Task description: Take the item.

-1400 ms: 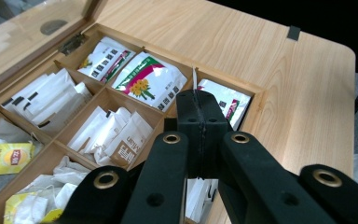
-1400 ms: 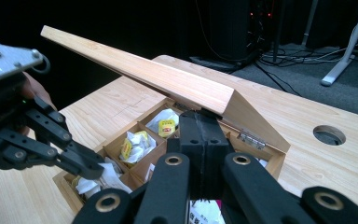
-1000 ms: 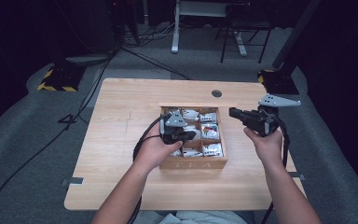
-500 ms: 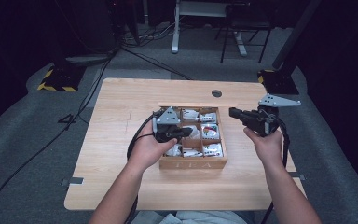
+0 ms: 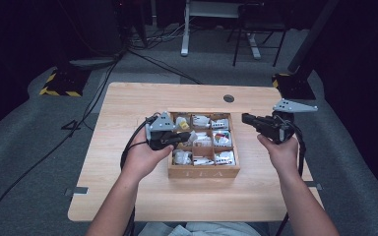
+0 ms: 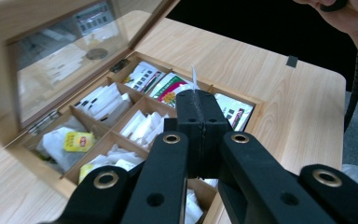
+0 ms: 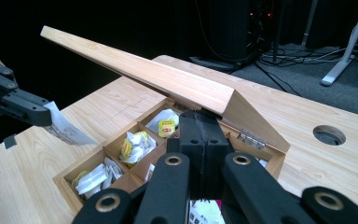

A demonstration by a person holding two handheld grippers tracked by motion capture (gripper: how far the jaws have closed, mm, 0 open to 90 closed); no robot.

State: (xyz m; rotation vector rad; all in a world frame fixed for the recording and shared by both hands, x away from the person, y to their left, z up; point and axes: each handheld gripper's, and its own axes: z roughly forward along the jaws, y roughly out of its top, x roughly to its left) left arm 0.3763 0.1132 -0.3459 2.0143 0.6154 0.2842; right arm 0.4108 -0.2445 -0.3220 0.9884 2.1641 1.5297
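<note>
Left gripper [image 5: 183, 138]: fingers pressed together on a thin white tea-bag packet [image 7: 67, 127], held in the air above the open wooden tea box [image 5: 204, 172]; the left hand [image 5: 140, 157] reaches in from beside the box. Right gripper [image 5: 250, 119]: fingers closed, nothing visible between them, hovering just beside the box's other side. The right gripper view shows the raised lid [image 7: 140, 70] and hinge [image 7: 248, 138]; the left gripper view shows its glass pane [image 6: 70, 51]. Box rests on the table [image 5: 128, 103].
</note>
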